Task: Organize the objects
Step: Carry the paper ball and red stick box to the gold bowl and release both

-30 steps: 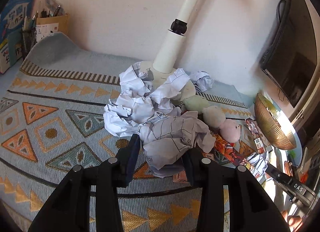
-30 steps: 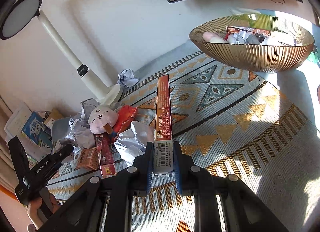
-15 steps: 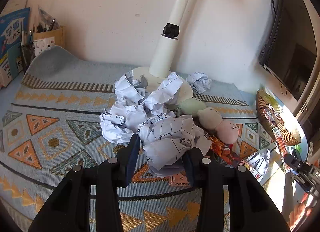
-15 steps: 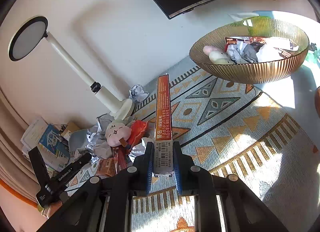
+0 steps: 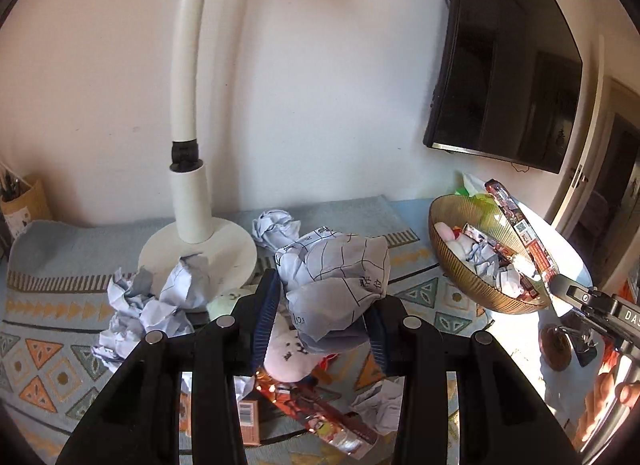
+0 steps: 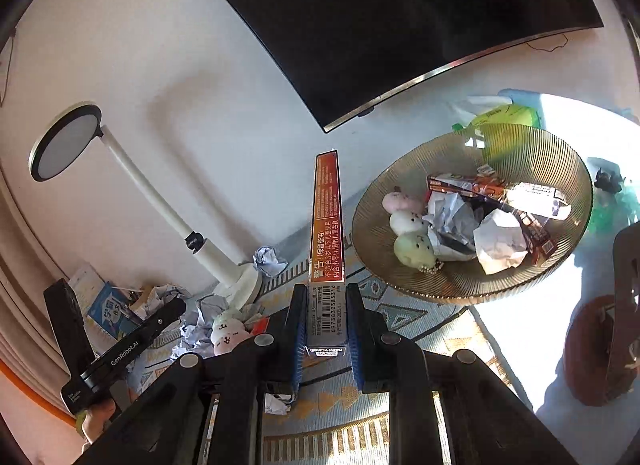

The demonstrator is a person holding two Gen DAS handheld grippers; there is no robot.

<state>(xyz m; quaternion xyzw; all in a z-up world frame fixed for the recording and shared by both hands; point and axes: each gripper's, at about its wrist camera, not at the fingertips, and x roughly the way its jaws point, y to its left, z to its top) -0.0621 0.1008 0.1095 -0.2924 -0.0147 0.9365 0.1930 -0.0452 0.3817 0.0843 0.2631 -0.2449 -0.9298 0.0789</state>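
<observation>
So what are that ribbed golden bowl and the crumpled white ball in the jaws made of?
The ribbed golden bowl looks like tinted glass or clear plastic: light passes through its fine ridges, though I can't tell which. The crumpled white ball, clamped in the left gripper, is paper: sharp creases, printed grid lines and handwriting.
</observation>
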